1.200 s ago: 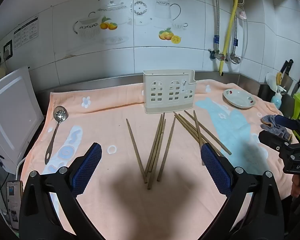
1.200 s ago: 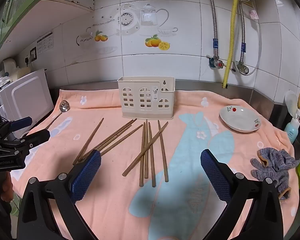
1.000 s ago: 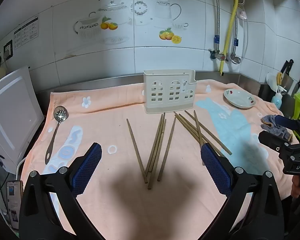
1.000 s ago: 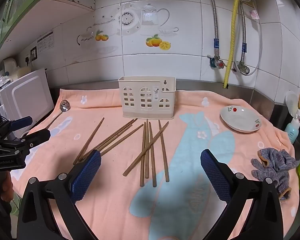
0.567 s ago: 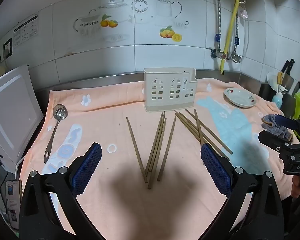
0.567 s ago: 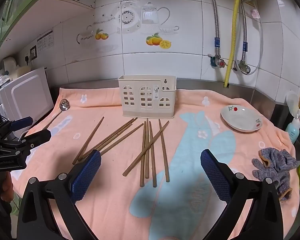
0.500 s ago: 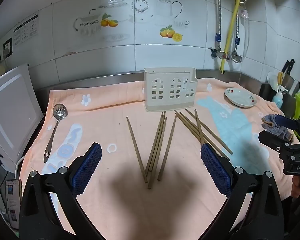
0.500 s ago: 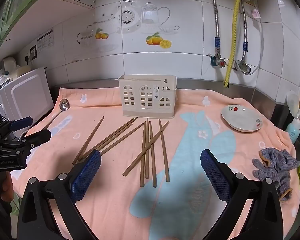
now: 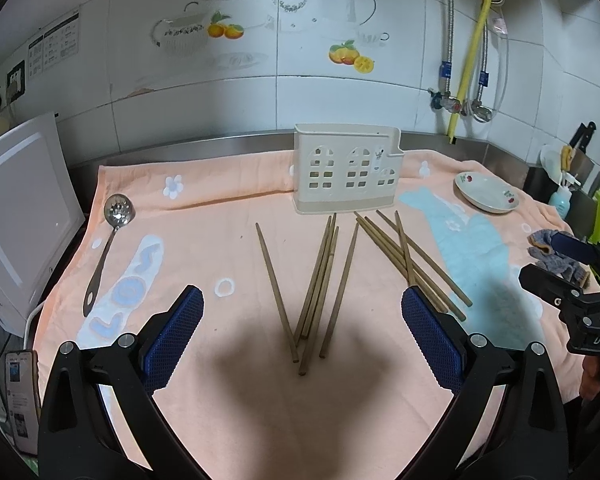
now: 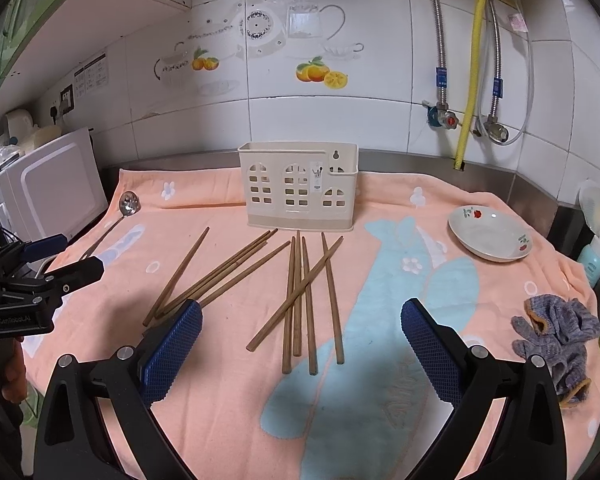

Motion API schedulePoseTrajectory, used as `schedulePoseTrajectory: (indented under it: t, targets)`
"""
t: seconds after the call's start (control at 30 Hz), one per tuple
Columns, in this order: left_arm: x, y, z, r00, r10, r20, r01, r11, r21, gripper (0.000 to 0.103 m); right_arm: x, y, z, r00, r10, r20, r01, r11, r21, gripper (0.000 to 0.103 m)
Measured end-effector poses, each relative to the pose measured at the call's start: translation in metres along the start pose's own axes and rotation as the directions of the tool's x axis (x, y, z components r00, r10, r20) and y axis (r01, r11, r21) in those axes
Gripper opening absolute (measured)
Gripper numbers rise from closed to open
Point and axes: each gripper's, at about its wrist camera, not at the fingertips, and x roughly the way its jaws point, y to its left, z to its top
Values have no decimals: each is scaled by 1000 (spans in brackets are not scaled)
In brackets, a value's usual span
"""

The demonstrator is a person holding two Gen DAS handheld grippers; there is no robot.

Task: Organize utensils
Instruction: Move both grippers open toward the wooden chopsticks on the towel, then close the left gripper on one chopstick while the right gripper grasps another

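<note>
Several wooden chopsticks (image 9: 320, 280) lie loose on the peach towel (image 9: 204, 240), in two fans in front of a cream slotted utensil holder (image 9: 346, 174). A metal slotted spoon (image 9: 112, 232) rests at the towel's left side. My left gripper (image 9: 300, 312) hovers open above the near ends of the left fan, holding nothing. In the right wrist view the same chopsticks (image 10: 304, 296) lie before the holder (image 10: 298, 188), and my right gripper (image 10: 300, 320) is open and empty over their near ends. Each gripper also shows at the other view's edge, the right gripper (image 9: 572, 264) and the left gripper (image 10: 56, 258).
A white plate (image 10: 490, 238) sits on the towel's right part, with grey gloves (image 10: 556, 332) nearer the front edge. A white appliance (image 10: 50, 188) stands at the left. A blue bottle (image 10: 594, 260) and knives stand off the right end. Pipes run down the tiled wall.
Both views have drifted only slightly. Nothing on the towel has moved, and both grippers stay open.
</note>
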Motion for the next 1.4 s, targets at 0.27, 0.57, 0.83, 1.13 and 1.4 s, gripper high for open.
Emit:
schedulePoseTrajectory:
  t: [0.27,0.57,0.83,1.13,1.4]
  targets:
    - [10,4,1,1000,2,-24,-2,1000,-18,98,8,1,0,1000,1,-17,-1,1000,1,96]
    - [24,13,0,998,-5,-55,3,999,-50,97,23,-2,0,999,10,-49,-10,1000,12,85]
    - [44,24,-3,995,-10,-101,2,997,-74,89,42,-6,-5,995,17,-98,-15,1000,26,77]
    - [76,33,-5,983,-32,-183,14,995,-103,67,62,-14,-8,991,29,-131,-21,998,62,62]
    - [92,36,-5,977,-59,-203,38,994,-105,62,80,-7,-9,986,51,-156,-37,995,90,45]
